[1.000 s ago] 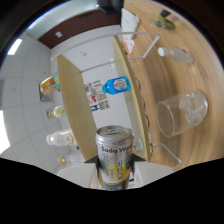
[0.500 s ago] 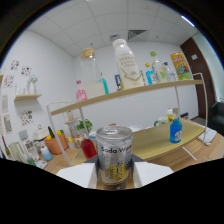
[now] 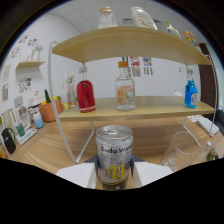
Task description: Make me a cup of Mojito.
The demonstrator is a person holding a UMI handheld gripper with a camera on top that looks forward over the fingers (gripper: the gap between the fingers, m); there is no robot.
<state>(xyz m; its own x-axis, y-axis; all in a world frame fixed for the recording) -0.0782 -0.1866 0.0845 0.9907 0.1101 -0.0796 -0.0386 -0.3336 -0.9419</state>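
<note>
Pinching a soda water can (image 3: 114, 155) between its two white fingers, the gripper (image 3: 115, 181) holds the can upright, one pale finger pad showing at each side of the can's lower body. The can is silver with a yellow panel low on its front and dark lettering across its middle; its top is toward the viewer and its pull tab cannot be made out.

Beyond the can stands a two-tier wooden shelf (image 3: 150, 111) on thin white legs, resting on the wooden tabletop (image 3: 55, 150). On the shelf's lower board, a red bottle (image 3: 85, 93) stands toward the left end, a clear bottle with an orange cap (image 3: 125, 89) near the middle directly behind the can, and a blue bottle (image 3: 190, 91) toward the right end. Several more bottles stand on the upper board, only partly seen.

Just to the right of the can, on the tabletop, stands a clear empty glass (image 3: 179, 149). Toward the tabletop's left edge sit an orange pot (image 3: 48, 111) and a few small containers, too small to identify. A white wall with small posted pictures lies behind.
</note>
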